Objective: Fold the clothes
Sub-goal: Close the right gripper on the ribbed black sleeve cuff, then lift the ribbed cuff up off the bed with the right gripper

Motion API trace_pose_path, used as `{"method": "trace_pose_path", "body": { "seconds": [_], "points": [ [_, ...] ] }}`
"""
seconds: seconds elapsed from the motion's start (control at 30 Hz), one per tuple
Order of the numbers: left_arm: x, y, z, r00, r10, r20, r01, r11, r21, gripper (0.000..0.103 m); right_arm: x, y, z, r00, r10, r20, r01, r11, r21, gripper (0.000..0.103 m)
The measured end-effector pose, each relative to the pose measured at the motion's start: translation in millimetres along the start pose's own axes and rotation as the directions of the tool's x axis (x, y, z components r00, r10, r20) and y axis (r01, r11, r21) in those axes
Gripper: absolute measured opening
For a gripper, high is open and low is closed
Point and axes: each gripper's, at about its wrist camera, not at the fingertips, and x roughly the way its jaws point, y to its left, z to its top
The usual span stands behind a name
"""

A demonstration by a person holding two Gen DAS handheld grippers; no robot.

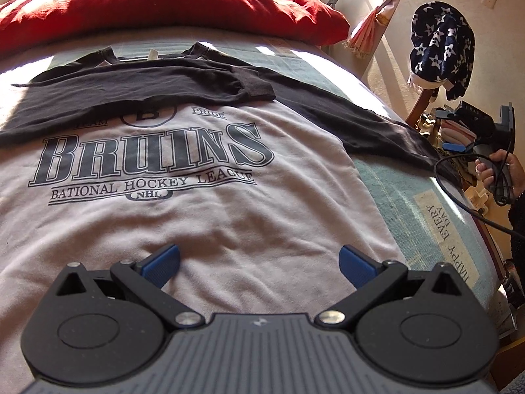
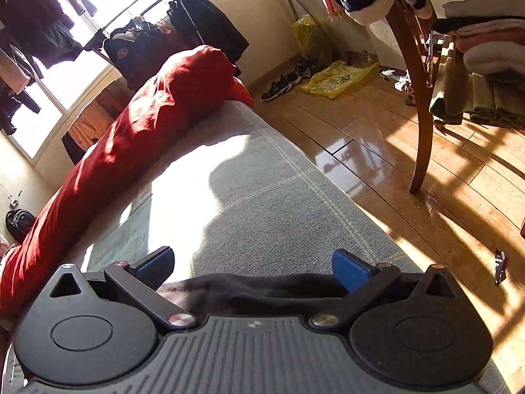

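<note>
Lying flat on the pale grey-green checked bed cover, chest print up: a light grey sweatshirt with black sleeves and "BRUINS" lettering. One black sleeve is folded across the chest just under the collar; the other black sleeve stretches out toward the bed's right edge.

Left gripper hovers over the sweatshirt's lower hem, blue-padded fingers spread wide, nothing between them.

Right gripper, held in a hand at the bed edge, fingers also spread; dark sleeve fabric lies between them, low in the right wrist view. Contact with the pads cannot be told.

A long red pillow sits at the head of the bed. Wooden chair stands beside the bed on the wooden floor.
</note>
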Motion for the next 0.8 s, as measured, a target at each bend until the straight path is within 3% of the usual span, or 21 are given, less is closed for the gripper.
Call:
{"method": "trace_pose_path", "body": {
  "seconds": [0.17,0.27,0.43,0.53,0.7,0.8],
  "points": [
    [3,-3,-1,1.000,0.016,-0.005,-0.016,1.000,0.018,0.102,30,-7,-11,0.993,-0.016,-0.120,0.018,1.000,0.018,0.103],
    [3,-4,-1,1.000,0.019,-0.009,-0.019,1.000,0.022,0.102,39,-13,-5,0.998,-0.004,-0.068,0.006,0.999,0.034,0.103],
    [2,-4,-1,1.000,0.019,-0.010,-0.019,0.999,0.026,0.102,37,-28,10,0.998,0.058,-0.003,-0.057,0.986,0.159,0.103],
    [3,-3,-1,1.000,0.017,-0.007,-0.017,1.000,0.021,0.102,14,-16,6,0.997,0.078,0.010,-0.079,0.992,0.102,0.103],
    [4,-6,-2,1.000,0.026,-0.009,-0.025,0.999,0.037,0.102,2,-5,-19,0.988,0.118,-0.098,-0.114,0.992,0.045,0.103],
    [3,-6,-3,1.000,0.022,-0.011,-0.022,0.999,0.038,0.102,-3,-7,-39,0.985,0.092,-0.147,-0.092,0.996,0.008,0.103]
  ]
}}
